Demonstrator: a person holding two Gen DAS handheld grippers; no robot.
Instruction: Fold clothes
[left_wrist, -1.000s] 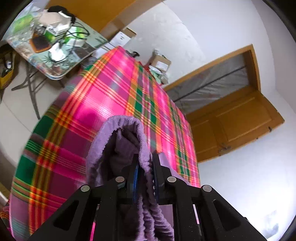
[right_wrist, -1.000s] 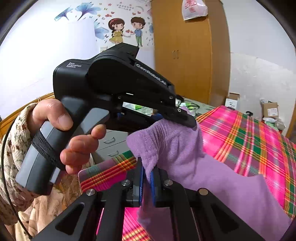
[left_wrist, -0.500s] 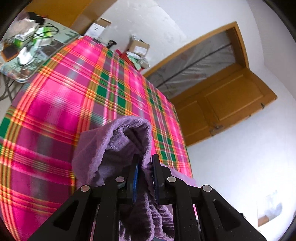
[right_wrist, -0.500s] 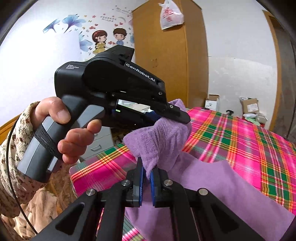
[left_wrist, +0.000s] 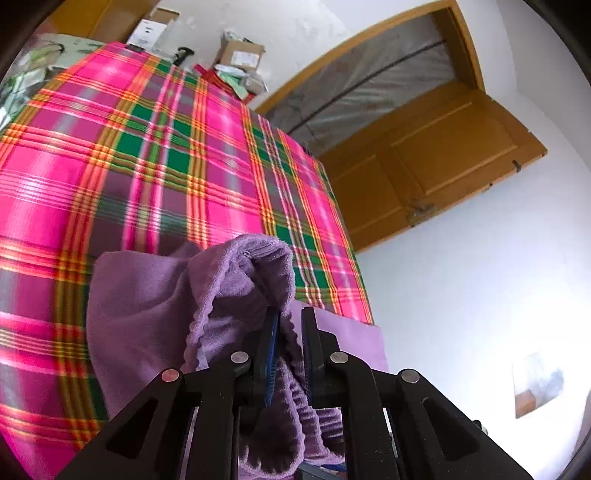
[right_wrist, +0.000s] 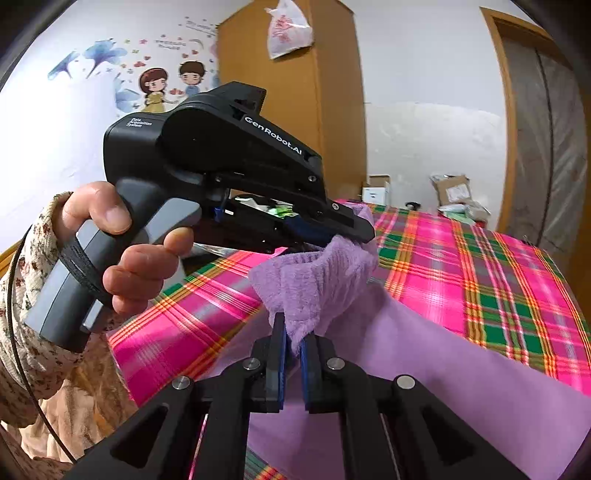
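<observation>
Now both tools, left tool (left_wrist: 289, 325) and right tool (right_wrist: 292, 339), still clench the purple garment (right_wrist: 424, 354), lowered nearer the bedspread (left_wrist: 147, 166).

garment (right_wrist: 424, 354): lilac, plain | bed cover (left_wrist: 155, 155): pink-green-orange plaid | door (left_wrist: 436, 162): ochre wood, upper right | sleeve (right_wrist: 22, 302): cream, floral print, lower left | left claw (right_wrist: 354, 229): black

Bed (left_wrist: 155, 158) covered with pink, green and orange plaid sheet (right_wrist: 480, 266), mostly bare; purple garment (right_wrist: 424, 369) spread flat across its near part, one fleecy end lifted off the sheet; far edge near boxes against the wall
</observation>
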